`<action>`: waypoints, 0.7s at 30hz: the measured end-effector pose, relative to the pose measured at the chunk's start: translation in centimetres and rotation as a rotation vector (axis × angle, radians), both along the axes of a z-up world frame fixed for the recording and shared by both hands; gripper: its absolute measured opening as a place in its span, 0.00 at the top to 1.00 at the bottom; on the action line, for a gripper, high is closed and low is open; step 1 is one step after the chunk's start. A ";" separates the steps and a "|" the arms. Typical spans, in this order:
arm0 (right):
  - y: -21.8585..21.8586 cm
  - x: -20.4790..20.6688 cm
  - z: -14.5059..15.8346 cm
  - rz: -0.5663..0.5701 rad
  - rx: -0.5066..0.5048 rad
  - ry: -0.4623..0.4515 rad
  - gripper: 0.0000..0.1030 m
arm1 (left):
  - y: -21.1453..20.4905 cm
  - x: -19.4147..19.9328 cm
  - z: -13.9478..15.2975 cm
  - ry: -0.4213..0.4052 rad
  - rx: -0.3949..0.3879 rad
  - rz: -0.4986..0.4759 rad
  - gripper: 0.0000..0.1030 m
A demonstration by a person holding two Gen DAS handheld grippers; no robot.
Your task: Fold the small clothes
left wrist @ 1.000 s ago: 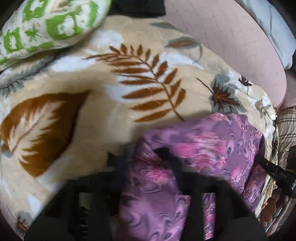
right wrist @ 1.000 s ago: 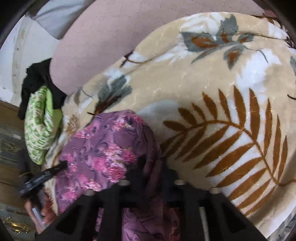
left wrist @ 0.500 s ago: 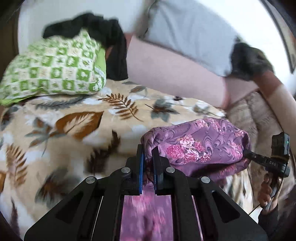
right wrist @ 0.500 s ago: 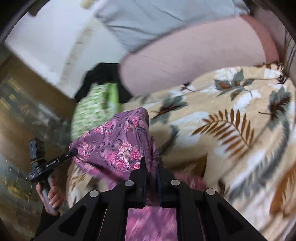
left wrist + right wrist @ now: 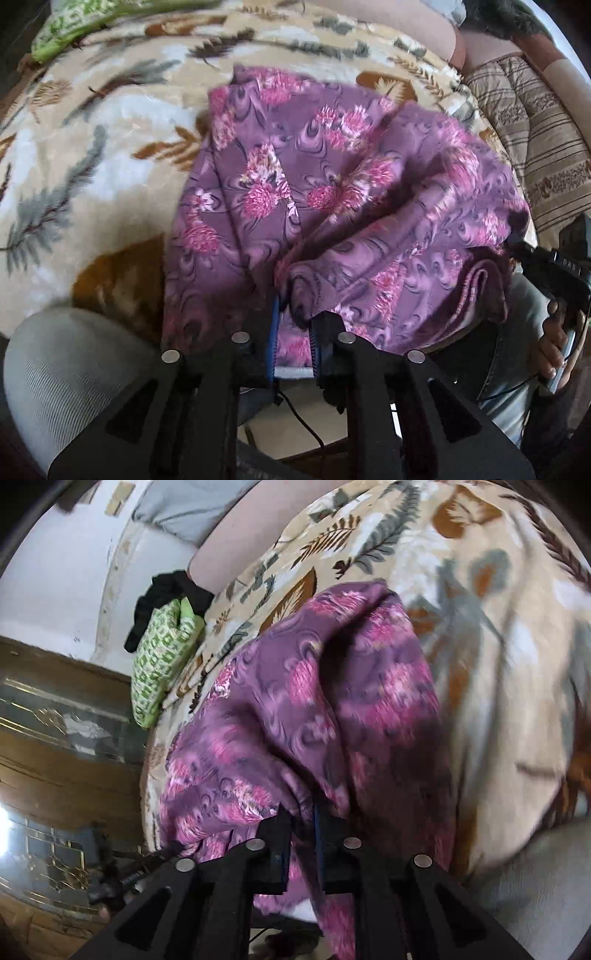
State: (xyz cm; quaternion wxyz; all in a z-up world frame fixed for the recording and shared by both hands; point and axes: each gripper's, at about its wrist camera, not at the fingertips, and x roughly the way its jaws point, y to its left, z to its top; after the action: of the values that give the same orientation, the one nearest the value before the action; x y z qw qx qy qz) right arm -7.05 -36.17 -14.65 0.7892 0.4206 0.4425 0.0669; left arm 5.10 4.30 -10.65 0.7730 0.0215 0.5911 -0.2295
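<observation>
- On the blanket [image 5: 110, 155] lies the purple cloth [image 5: 295, 177], with pink flowers printed on it; its far part is spread on the blanket, and its near part is bunched and lifted toward both cameras.
- At the cloth's near edge, the left gripper [image 5: 293, 332] has its jaws a little apart, with a fold of the cloth pinched between the blue pads; a pale hem shows just behind them.
- At the cloth's right end in the left view, the right gripper [image 5: 517, 245] bites the bunched corner, and a hand [image 5: 557, 343] holds its handle.
- From the right view, the cloth [image 5: 314, 720] rises in a blurred heap straight ahead of the right gripper [image 5: 301, 819], whose jaws stand close together, clamped on a gathered fold.
- Beyond the cloth, the blanket [image 5: 498, 609] runs on, cream with brown and grey leaves.
- Far from the cloth on the left, at the blanket's edge, sits a green patterned pillow [image 5: 162, 661], with a black garment [image 5: 162, 598] just behind it.
- Past the cloth on the right in the left view lies a striped quilt [image 5: 535, 129], beside the blanket.
- Near the cloth's left edge in the left view, a grey-clad knee [image 5: 74, 376] fills the lower corner.
</observation>
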 end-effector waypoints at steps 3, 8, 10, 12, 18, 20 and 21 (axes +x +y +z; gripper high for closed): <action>0.2 -1.3 1.8 -0.006 -0.033 -0.052 0.60 | 0.0 -1.2 2.0 -0.035 -0.057 -0.042 0.68; 0.7 -3.1 6.1 0.010 -0.092 -0.159 0.48 | -0.7 -3.3 4.9 -0.088 -0.143 -0.181 0.63; 0.4 -2.0 6.5 -0.006 -0.063 -0.161 0.47 | -1.2 -2.0 5.4 -0.090 -0.201 -0.140 0.52; 0.7 0.8 5.7 0.022 -0.042 -0.122 0.47 | -2.4 0.2 5.4 -0.080 -0.252 -0.066 0.51; 2.3 6.5 1.1 0.091 0.105 -0.024 0.49 | -9.5 3.3 2.4 0.000 -0.226 -0.166 0.51; 3.3 5.7 1.1 0.141 0.104 -0.024 0.58 | -10.5 1.9 1.4 -0.002 -0.163 -0.234 0.58; 3.8 5.1 1.2 0.160 0.109 -0.031 0.59 | -10.5 0.8 1.2 0.012 -0.167 -0.274 0.59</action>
State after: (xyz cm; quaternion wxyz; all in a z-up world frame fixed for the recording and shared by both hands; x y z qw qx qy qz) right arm -1.98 -32.40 -13.48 0.7639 0.4253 0.4580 0.1604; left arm 5.88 -6.15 -9.50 0.7298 0.0361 0.5662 -0.3814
